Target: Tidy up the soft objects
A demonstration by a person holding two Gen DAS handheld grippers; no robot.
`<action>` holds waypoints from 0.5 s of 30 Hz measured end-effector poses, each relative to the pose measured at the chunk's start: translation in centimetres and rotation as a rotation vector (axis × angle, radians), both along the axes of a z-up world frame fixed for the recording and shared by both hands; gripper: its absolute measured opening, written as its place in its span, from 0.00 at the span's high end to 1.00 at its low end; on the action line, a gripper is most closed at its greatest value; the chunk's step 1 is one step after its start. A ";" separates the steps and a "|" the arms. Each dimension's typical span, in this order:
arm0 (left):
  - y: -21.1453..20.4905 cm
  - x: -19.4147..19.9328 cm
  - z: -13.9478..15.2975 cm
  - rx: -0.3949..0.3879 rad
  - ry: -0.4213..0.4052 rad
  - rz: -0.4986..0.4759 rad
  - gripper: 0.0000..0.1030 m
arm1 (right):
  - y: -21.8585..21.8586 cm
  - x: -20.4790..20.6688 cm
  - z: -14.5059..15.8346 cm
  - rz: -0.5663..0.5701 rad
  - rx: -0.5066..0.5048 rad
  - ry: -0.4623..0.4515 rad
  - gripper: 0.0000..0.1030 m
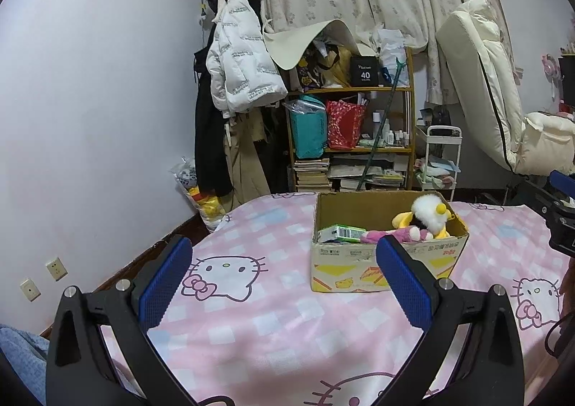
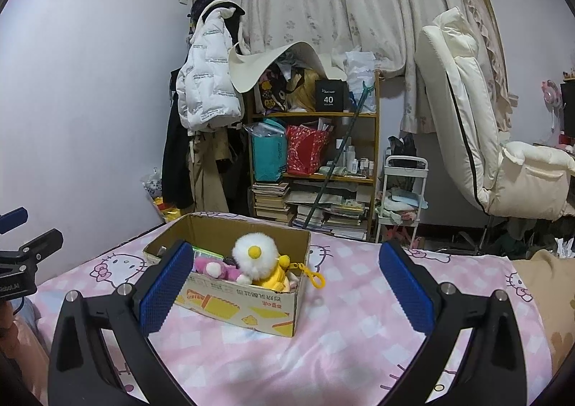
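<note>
Fluffy white pile on a round-headed plush toy [image 2: 256, 260], yellow nose and yellow body, sitting in the near right corner of an open cardboard box [image 2: 248, 305] on the bed. A yellow plastic clip [image 2: 316, 278] on a short chain hangs from it over the box's front wall. Beside it lies a pink plush toy [image 2: 215, 269], partly under the white one, and a green carton [image 1: 339, 233] rests toward the other end of the box.

Left hand-held gripper [image 1: 284, 284]: jaws wide apart, nothing between the blue pads, held above the pink cat-print blanket [image 1: 251, 319] short of the box. Right hand-held gripper [image 2: 287, 289]: likewise spread and empty, box framed between its fingers but not touched.

Handling, judged from looks:
- both plush toys likely very light and squashy; pads will sink in before they bite
- long pile on the white head may slip or shed under a shallow pinch; take it across the yellow body or deep around the head
- the clip and chain are the only hard parts; a pinch there would let the toy swing, and the clip could snag on the box wall when lifting
- pink toy is pinned under the white one, so it probably drags its neighbour if pulled first
- box is thin card, light, apt to slide on the blanket if nudged; the free gripper could steady its rim
</note>
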State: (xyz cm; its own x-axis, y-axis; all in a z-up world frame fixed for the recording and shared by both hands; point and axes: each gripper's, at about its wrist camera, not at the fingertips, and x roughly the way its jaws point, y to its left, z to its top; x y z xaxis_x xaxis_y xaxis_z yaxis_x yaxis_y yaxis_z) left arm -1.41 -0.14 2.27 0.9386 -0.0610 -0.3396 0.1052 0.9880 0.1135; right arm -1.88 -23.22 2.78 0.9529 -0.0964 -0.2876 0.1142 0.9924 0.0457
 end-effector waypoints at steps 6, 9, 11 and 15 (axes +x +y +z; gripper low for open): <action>0.1 -0.3 0.0 0.004 -0.004 0.006 0.02 | -0.2 -0.1 0.0 -0.003 0.005 0.001 0.00; 0.1 -0.3 0.1 0.000 -0.001 0.004 0.02 | -0.2 -0.1 -0.1 -0.003 0.005 0.000 0.00; 0.1 -0.2 0.1 -0.002 0.003 -0.002 0.02 | -0.2 -0.1 -0.1 -0.001 0.005 0.002 0.00; -0.1 -0.2 0.1 0.010 -0.006 0.009 0.02 | -0.2 -0.1 -0.1 -0.005 0.006 -0.001 0.00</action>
